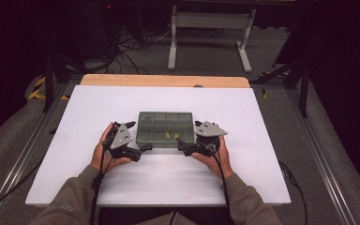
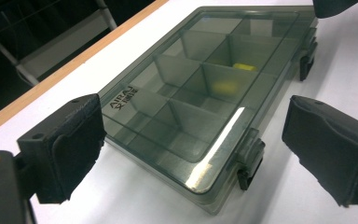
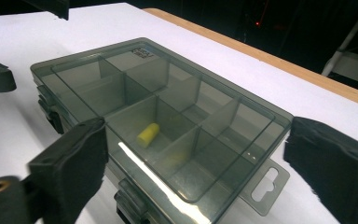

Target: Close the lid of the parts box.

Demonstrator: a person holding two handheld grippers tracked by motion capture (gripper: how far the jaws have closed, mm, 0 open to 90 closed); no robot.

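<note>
A: High view first. A smoky see-through box [image 1: 165, 127] with its lid down lies flat on the white table [image 1: 93, 140], about the middle of it. The left gripper [image 1: 139, 136] sits just off the box's left end, the right gripper [image 1: 186, 137] just off its right end, each held in a hand near the box's front corners.

B: Grip on the box?

A: None seen. Both sets of jaws stand spread; the tips are near the box's front edge, but contact can't be told from up here. Small yellow bits show through the lid toward the box's front right.

B: Left gripper view?

A: The box [image 2: 200, 93] runs away from the camera, divided into compartments. The left gripper [image 2: 193, 149] straddles the box's near corner, its jaws wide, released, one pad at each side and clear of the walls. A dark latch [image 2: 249, 158] sits on the box's long edge near the right pad. Two yellow pieces [image 2: 242, 68] lie in compartments past the middle of the box.

B: Right gripper view?

A: Same story. The right gripper [image 3: 196, 163] is let go, jaws wide either side of the box's [image 3: 168, 116] near end, nothing pinched. One yellow piece [image 3: 148, 134] lies in a compartment close to the left pad. A hang tab [image 3: 265, 185] sticks out of the box's near end.
</note>
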